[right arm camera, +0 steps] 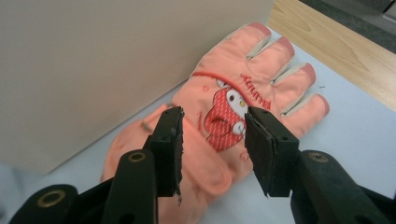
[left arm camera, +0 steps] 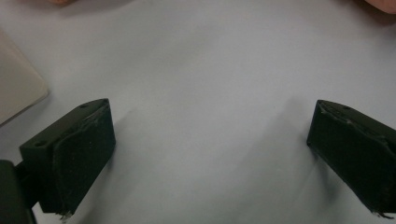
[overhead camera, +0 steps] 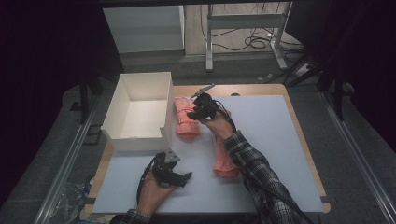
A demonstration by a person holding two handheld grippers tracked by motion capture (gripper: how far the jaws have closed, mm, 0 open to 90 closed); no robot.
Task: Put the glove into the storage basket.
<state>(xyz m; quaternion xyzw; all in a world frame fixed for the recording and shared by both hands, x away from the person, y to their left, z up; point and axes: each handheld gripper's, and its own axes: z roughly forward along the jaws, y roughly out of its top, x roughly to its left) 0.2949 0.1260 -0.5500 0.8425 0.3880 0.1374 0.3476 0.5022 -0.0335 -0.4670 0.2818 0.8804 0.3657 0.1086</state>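
On the counter (overhead camera: 280, 140) the box (overhead camera: 140, 109) stands at the left — one glove (overhead camera: 187, 123) lies just beside its right wall. A second glove (overhead camera: 224, 161) lies nearer the person, right of the first.

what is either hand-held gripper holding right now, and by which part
Nothing is held. The right hand-held gripper is open over the glove; the left hand-held gripper is open above the bare mat.

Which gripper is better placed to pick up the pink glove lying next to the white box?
Right. The right gripper hovers over the glove beside the box, jaws open astride its printed patch. The left gripper sits over bare mat near the table's front.
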